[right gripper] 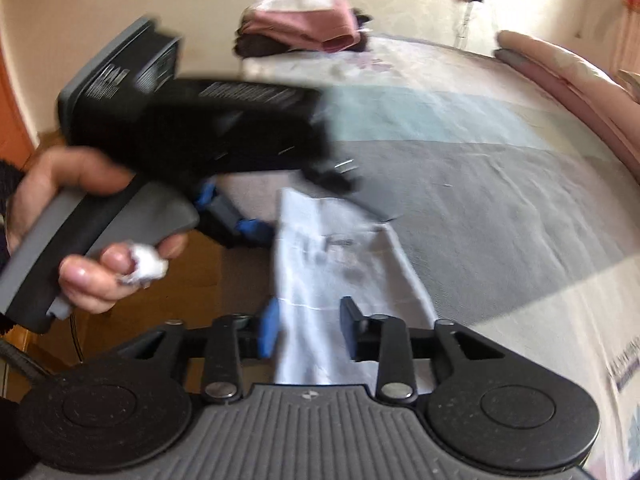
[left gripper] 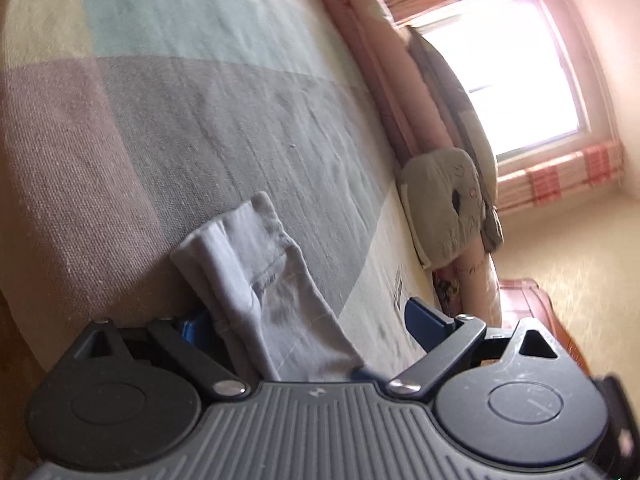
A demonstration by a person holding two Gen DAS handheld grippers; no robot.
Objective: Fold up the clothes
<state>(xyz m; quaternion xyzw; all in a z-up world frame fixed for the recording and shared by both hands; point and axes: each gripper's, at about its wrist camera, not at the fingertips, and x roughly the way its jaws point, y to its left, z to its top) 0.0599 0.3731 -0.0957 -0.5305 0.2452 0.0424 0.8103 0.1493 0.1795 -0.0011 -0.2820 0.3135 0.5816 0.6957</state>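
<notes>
Now my right claw (right gripper: 308,330) stands partly open astride the pale grey garment (right gripper: 336,264) at the bed's (right gripper: 500,200) edge; my left claw (left gripper: 316,320) gapes wide, cloth between.

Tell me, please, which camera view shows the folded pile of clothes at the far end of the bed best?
The right wrist view: the pile of clothes, pink on top of dark, sits in plain sight on the bed. The left wrist view does not show it at all.
</notes>
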